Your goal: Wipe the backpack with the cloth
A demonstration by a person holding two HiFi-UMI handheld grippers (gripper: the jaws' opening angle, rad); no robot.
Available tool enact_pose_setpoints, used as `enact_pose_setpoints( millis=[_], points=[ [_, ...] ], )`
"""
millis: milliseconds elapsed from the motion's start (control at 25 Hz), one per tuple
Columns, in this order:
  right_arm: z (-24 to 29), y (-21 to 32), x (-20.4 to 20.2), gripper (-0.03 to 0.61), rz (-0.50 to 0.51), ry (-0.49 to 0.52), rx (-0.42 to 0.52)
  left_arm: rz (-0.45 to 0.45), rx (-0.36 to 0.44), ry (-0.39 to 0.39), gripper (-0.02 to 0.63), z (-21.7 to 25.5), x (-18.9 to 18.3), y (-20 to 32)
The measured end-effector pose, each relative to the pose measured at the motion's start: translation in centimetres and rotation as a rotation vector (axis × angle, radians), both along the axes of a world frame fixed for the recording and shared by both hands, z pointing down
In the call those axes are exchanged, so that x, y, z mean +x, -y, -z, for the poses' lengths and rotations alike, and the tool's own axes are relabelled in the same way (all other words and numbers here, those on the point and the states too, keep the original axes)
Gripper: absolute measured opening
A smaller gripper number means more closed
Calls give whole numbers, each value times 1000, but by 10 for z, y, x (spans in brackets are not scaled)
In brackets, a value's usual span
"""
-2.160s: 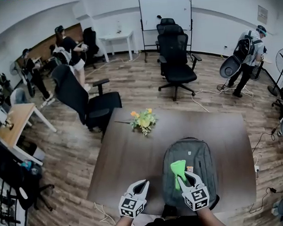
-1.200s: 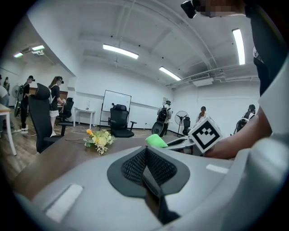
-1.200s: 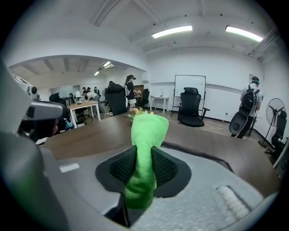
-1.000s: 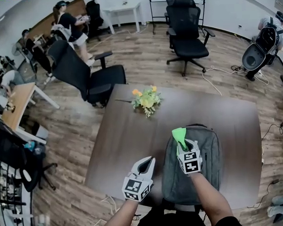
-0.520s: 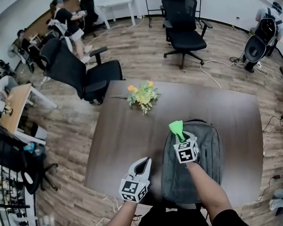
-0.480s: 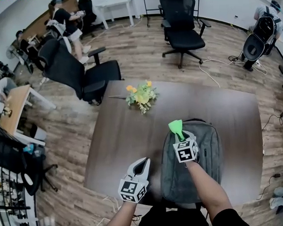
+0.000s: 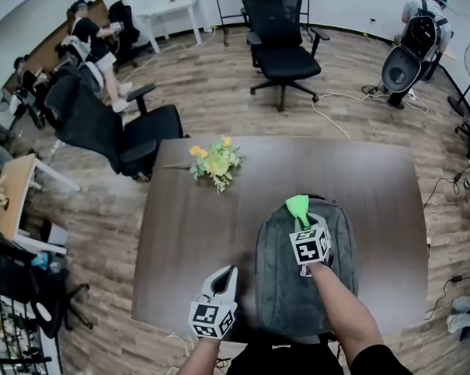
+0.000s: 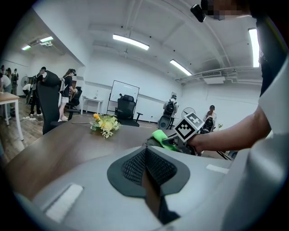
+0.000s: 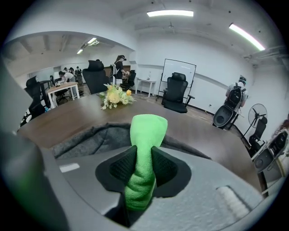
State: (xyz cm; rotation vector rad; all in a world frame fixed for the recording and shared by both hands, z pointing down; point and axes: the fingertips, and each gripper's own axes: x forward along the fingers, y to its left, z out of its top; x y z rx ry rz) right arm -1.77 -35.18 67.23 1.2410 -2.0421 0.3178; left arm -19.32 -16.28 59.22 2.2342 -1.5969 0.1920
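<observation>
A grey backpack (image 7: 279,276) lies flat on the near right part of a dark brown worktop (image 7: 187,239). Its long side runs from the near edge toward the middle.

The right claw (image 7: 302,223) is over the far half of the backpack, its jaws clamped on a bright green cloth (image 7: 299,206). In the right gripper view the cloth is bunched into a roll between the two black pads. Its free end stands out past the tips as a flat tab, with grey backpack fabric just beyond and below it. From the head view that free end reaches the backpack's far edge. Whether it presses on the fabric cannot be told. The person's right forearm (image 7: 341,310) stretches along the backpack behind the claw.

The left claw (image 7: 220,282) is near the worktop's near edge, just left of the backpack. Its jaws are pressed together with nothing between them. Its own view looks across the worktop toward the right claw and cloth.

A bunch of yellow and orange flowers (image 7: 211,162) lies on the far left part of the worktop, well apart from the backpack. On the wooden floor beyond stand a black office chair (image 7: 280,55) at the far side and a second black chair (image 7: 112,134) at the far left corner. A whiteboard (image 9: 179,75) stands against the far wall.
</observation>
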Motion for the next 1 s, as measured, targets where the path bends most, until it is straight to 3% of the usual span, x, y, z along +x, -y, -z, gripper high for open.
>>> enact_pose_setpoints(
  millis=[720, 1000],
  points=[
    [21, 6, 110, 98, -166, -107, 32, -134, 16, -4, 20, 2, 55, 18],
    [23, 2, 142, 100, -218, -110, 33, -152, 17, 8, 20, 5, 56, 18]
  ],
)
